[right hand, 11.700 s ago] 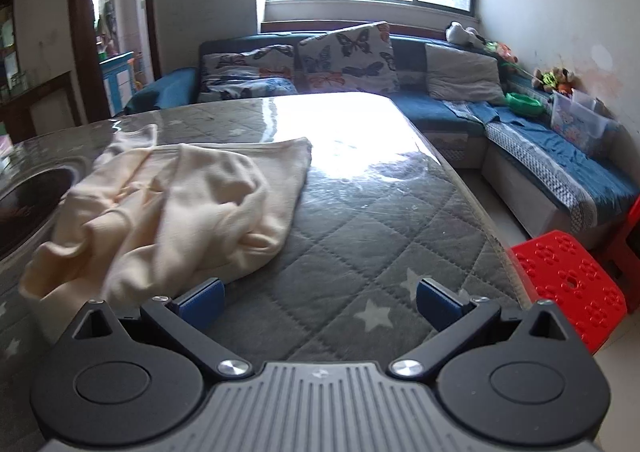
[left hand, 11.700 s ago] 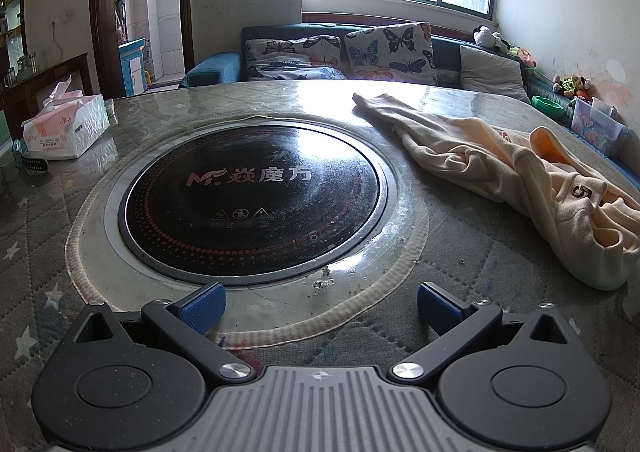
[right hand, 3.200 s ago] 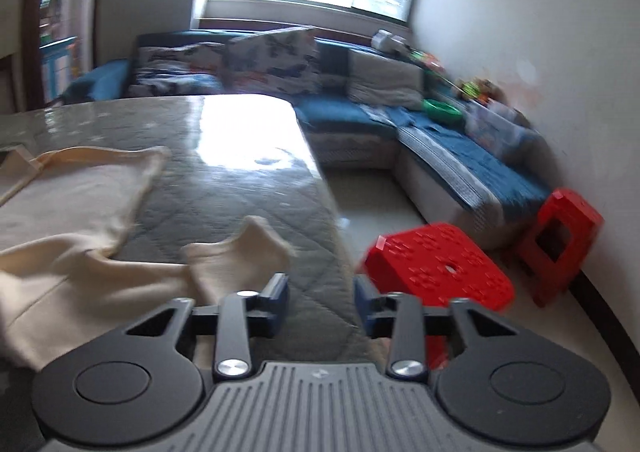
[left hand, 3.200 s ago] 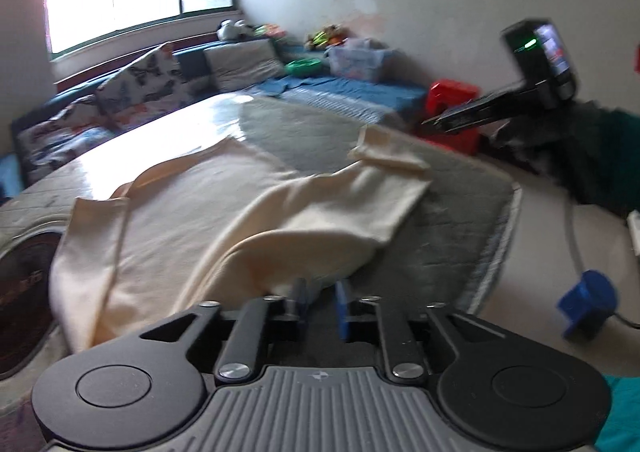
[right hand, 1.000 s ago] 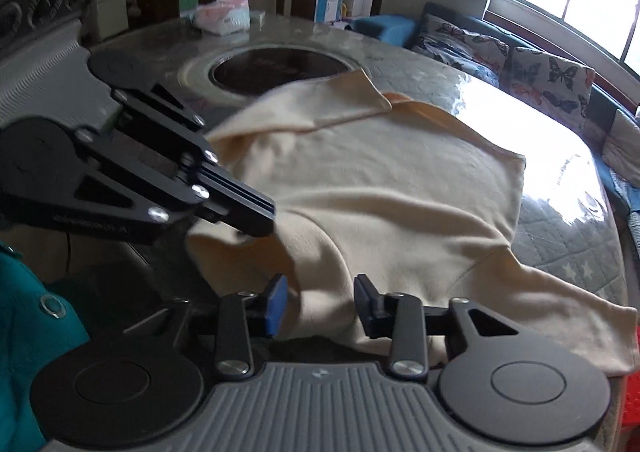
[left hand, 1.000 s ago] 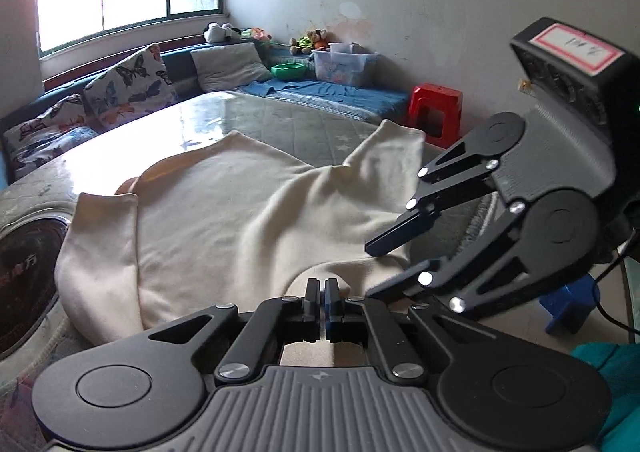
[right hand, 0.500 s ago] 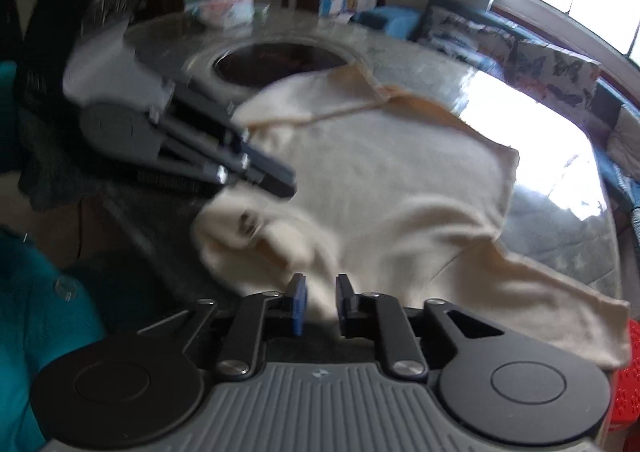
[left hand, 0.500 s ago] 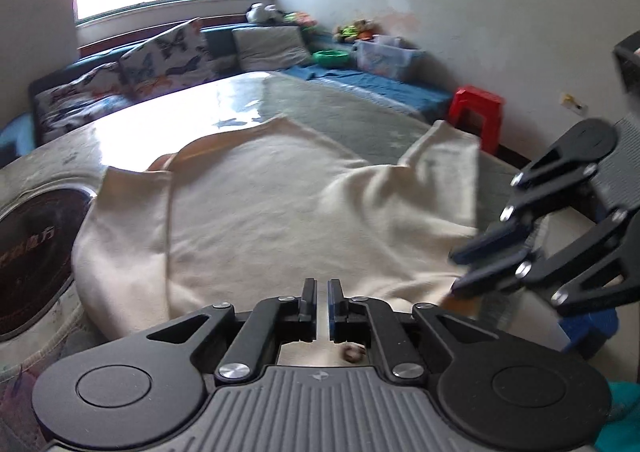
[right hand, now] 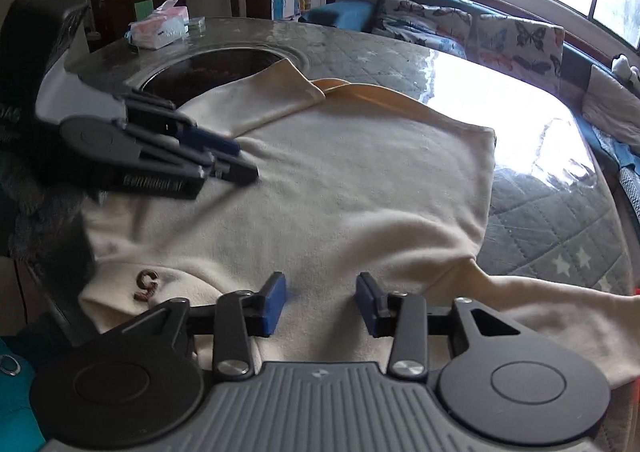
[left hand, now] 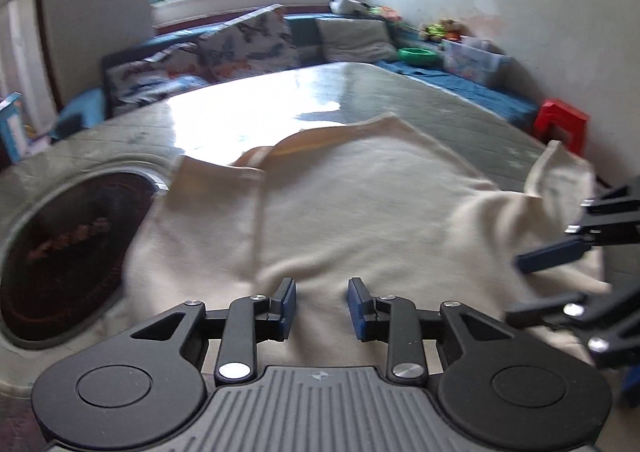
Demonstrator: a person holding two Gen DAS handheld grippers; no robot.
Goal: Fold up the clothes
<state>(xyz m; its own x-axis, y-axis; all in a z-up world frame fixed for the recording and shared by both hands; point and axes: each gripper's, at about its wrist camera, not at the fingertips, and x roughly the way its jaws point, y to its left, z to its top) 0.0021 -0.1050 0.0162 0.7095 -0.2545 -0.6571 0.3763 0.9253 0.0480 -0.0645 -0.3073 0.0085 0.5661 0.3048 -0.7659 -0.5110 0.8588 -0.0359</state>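
Both grippers have just let go: the left gripper (left hand: 322, 308) and the right gripper (right hand: 320, 304) opened their jaws partway and now hold nothing. The cream sweater (right hand: 352, 188) lies spread flat on the tabletop (right hand: 540, 188), one sleeve reaching over the dark round plate (right hand: 208, 70). It sits right under both grippers, so it looks ready for its first fold

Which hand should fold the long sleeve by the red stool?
Probably the right gripper: the long sleeve of the cream sweatshirt trails off beside it, while the left gripper hovers across the shirt, both with jaws open.
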